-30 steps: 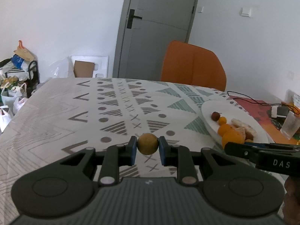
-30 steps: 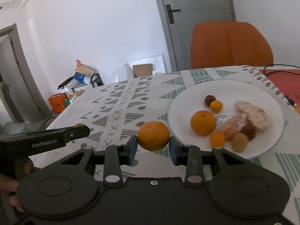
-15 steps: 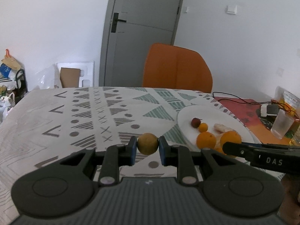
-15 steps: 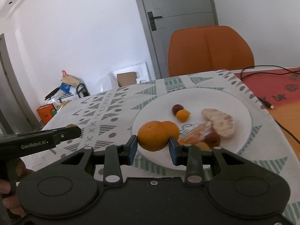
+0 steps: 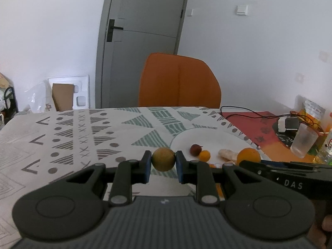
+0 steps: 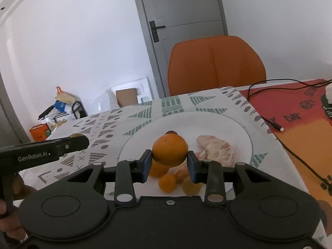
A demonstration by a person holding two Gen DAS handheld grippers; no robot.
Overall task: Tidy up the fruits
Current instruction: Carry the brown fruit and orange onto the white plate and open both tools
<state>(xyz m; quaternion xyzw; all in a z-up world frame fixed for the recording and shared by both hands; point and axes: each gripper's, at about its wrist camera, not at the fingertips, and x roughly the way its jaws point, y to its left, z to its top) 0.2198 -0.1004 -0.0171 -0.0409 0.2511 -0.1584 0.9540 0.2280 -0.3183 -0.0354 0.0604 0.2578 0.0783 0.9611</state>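
Observation:
My left gripper (image 5: 163, 161) is shut on a small yellow-green round fruit (image 5: 163, 159), held above the patterned tablecloth just left of the white plate (image 5: 209, 136). My right gripper (image 6: 169, 159) is shut on an orange (image 6: 170, 150), held over the white plate (image 6: 143, 141). On the plate lie a peeled citrus piece (image 6: 215, 149), another orange (image 6: 156, 170), a small orange fruit (image 6: 167, 183), a yellowish fruit (image 6: 189, 187) and a dark red fruit (image 5: 195, 149). The left gripper's side (image 6: 51, 147) shows in the right wrist view.
An orange chair (image 5: 178, 81) stands behind the table's far edge. A red mat (image 6: 300, 112) with a black cable (image 6: 276, 122) lies right of the plate. A plastic cup (image 5: 303, 143) and small clutter stand at the far right.
Both grippers have moved right toward the plate, each still holding its fruit. The right gripper with the orange is now over the plate's fruits.

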